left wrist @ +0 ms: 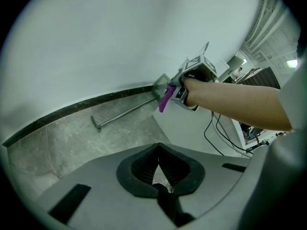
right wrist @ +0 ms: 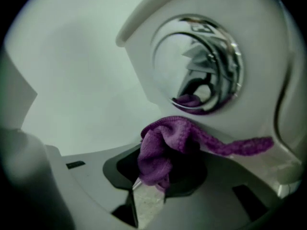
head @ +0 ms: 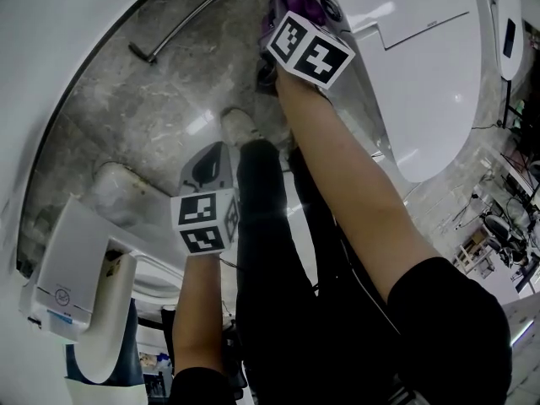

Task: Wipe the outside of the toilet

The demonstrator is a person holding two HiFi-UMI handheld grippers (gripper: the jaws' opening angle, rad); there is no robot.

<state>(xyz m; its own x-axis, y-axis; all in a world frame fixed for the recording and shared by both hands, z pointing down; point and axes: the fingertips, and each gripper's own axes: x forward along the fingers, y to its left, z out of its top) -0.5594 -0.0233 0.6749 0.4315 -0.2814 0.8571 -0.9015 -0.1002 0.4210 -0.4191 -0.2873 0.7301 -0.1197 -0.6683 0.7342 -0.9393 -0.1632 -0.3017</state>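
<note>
My left gripper point(left wrist: 158, 171) hangs low at the left over the grey stone floor point(left wrist: 72, 143), well apart from the work. Its fingers look clenched on nothing, though only a thin sliver of light shows between them, so I'm not certain. Beyond it a single metal rail point(left wrist: 127, 110) runs along the foot of the wall.

Toward the middle, my right gripper point(right wrist: 153, 176) reaches up to the toilet. Its fingers are clamped on a purple cloth point(right wrist: 165, 143), bunched in a fold, with one loose tail trailing to the right.

The cloth sits just below a round chrome flush button point(right wrist: 199, 63) on the white toilet point(head: 422, 74), and it seems to touch the glazed surface there.

I judge the cloth soft, light and limp. It is best held by its bunched middle so that a pad of fabric leads and the tail does not flap. The toilet looks hard, glossy, slippery and fixed in place.

Count: two grippers, one cloth, one toilet, one flush button, one rail.
</note>
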